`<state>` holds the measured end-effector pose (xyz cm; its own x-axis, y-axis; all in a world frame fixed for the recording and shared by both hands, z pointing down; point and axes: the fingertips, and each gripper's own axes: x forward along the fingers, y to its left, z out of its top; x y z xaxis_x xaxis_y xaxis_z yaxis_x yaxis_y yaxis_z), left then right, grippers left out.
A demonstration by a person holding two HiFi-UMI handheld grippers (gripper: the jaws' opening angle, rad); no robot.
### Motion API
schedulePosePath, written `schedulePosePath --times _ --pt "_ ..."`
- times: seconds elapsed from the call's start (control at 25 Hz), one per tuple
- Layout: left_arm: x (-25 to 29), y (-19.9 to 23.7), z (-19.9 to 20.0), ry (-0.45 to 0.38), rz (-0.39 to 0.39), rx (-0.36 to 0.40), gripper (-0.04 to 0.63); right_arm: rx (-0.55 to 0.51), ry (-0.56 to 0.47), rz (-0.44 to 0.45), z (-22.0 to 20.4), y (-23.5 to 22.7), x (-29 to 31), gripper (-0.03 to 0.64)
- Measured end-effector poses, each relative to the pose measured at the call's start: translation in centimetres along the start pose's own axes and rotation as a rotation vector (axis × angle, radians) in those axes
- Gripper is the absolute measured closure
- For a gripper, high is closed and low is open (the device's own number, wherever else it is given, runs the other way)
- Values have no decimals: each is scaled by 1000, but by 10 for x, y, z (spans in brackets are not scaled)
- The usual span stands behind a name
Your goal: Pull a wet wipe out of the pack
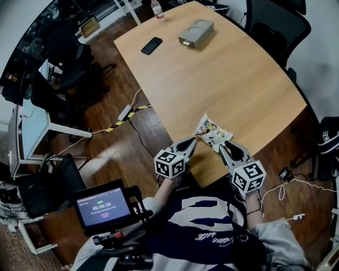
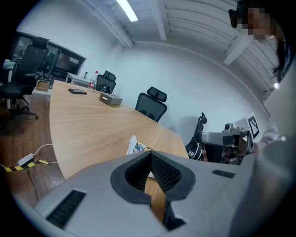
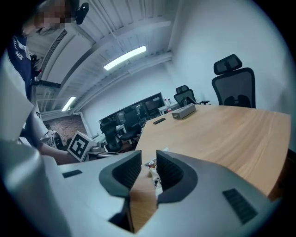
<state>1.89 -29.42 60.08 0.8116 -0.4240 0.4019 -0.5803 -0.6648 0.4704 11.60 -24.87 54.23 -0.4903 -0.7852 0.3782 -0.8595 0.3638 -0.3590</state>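
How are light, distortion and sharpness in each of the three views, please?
Head view: strong fisheye bending, dark corners, even light, pack sharp. Left gripper view: table edge curved, ceiling lamp overexposed, round black border. Right gripper view: same bending, lamps bright, no glare on the table.

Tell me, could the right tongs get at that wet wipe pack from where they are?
Probably yes. The right tongs stand open just short of the wet wipe pack, which lies near the edge of the table, with nothing between them.
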Motion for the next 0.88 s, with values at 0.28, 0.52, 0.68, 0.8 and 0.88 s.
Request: schedulePosePath --times 0.28,0.52,0.68,0.8,0.88 --pt "51 5 -6 108 72 87 594 -150 150 107 -4 -22 34 520" --pt "73 30 -15 227 180 174 594 -260 277 170 -26 -27 62 514" --pt "77 36 -23 246 220 153 594 -342 329 204 -32 -25 76 514" --pt "80 38 -26 237 218 130 594 -371 349 237 -35 -19 90 514" --pt "82 39 -27 246 208 135 594 -421 400 262 -48 -18 97 514"
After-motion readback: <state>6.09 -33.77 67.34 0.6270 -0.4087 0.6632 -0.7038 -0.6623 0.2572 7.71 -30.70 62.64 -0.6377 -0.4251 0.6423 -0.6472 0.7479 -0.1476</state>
